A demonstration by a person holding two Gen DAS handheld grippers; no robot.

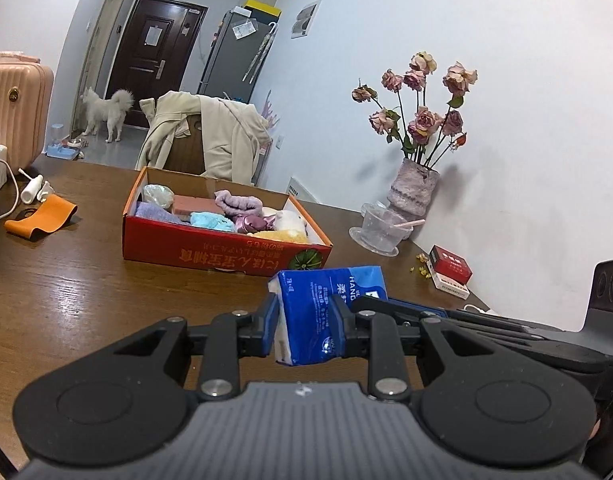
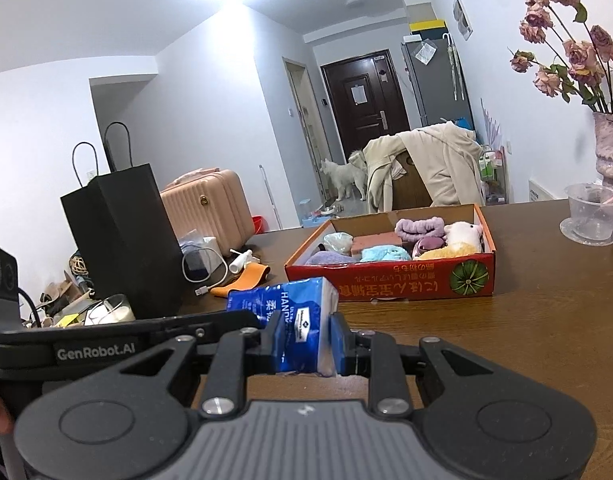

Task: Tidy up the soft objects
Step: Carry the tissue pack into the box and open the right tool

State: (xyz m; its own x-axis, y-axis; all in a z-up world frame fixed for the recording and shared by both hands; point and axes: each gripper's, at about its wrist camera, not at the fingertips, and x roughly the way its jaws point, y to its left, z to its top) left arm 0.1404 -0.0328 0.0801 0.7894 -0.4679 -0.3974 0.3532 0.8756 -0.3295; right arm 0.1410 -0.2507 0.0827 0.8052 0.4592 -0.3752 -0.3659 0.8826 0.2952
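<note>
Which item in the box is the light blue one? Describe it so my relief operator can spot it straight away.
Find the red cardboard box with a green pumpkin printed on its front, on the wooden table. The light blue fluffy cloth lies along its near wall, about mid-length, in front of a brick-coloured block. It is the only sky-blue piece there; its neighbours are lavender, purple and yellow.

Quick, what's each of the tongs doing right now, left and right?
Left tongs: closed on the blue tissue pack.
Right tongs: closed on the same tissue pack.
</note>
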